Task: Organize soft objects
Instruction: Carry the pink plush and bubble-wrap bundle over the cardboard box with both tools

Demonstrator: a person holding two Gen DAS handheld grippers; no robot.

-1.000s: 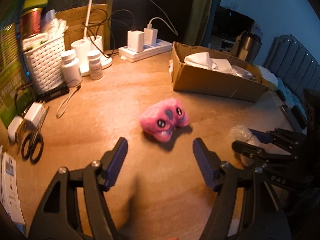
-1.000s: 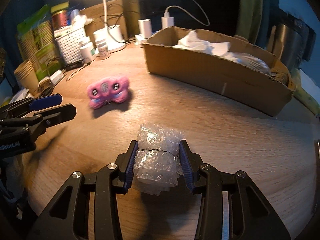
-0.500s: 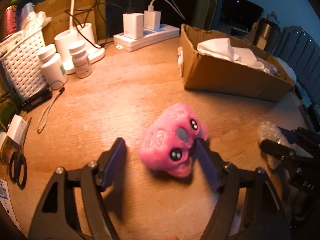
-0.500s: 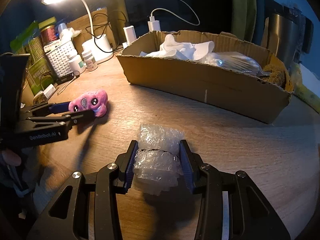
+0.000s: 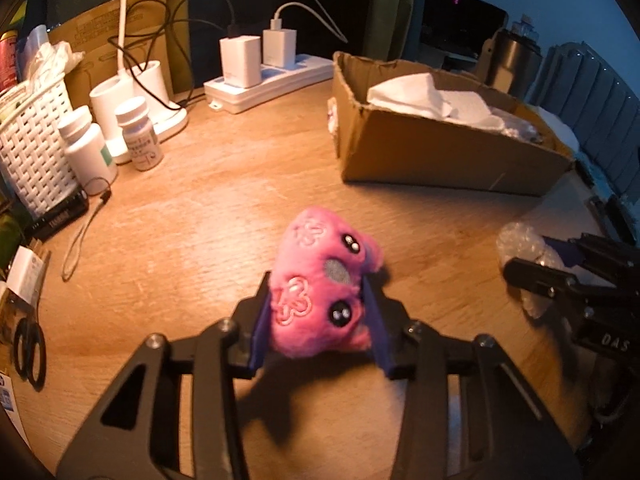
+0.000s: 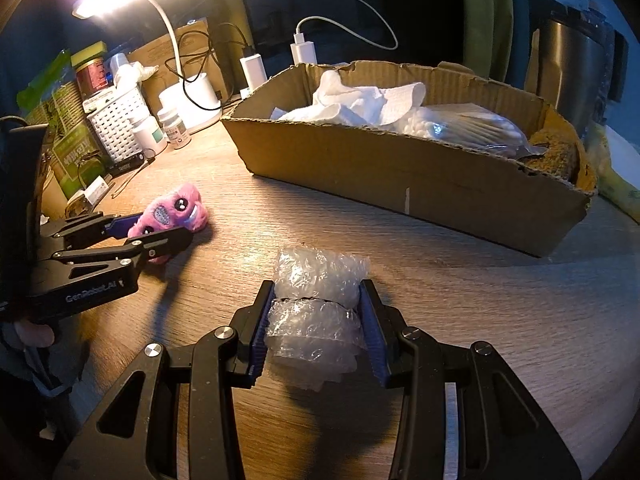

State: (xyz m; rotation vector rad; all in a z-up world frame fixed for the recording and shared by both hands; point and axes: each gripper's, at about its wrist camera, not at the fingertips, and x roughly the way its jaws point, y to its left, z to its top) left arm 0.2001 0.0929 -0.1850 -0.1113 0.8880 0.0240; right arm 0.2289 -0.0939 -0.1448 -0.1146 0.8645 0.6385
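A pink plush toy (image 5: 316,292) with black bead eyes lies on the wooden table between the fingers of my left gripper (image 5: 316,285). The jaws are closing and both blue pads press into its sides. In the right wrist view the same toy (image 6: 172,212) sits in the left gripper (image 6: 160,230) at the left. My right gripper (image 6: 316,292) is shut on a wad of clear bubble wrap (image 6: 316,320), just above the table. An open cardboard box (image 6: 400,176) stands behind, holding white tissue and a plastic bag.
At the left stand a white woven basket (image 5: 32,148), two pill bottles (image 5: 138,134), a lamp base (image 5: 120,96) and a power strip (image 5: 272,84) with chargers. Scissors (image 5: 28,348) and a loose cord (image 5: 80,240) lie near the left edge. A steel flask (image 6: 568,68) stands behind the box.
My left gripper moved forward over the pink toy, and its jaws came together on it. The right gripper kept its hold on the bubble wrap and shifted a little toward the box.
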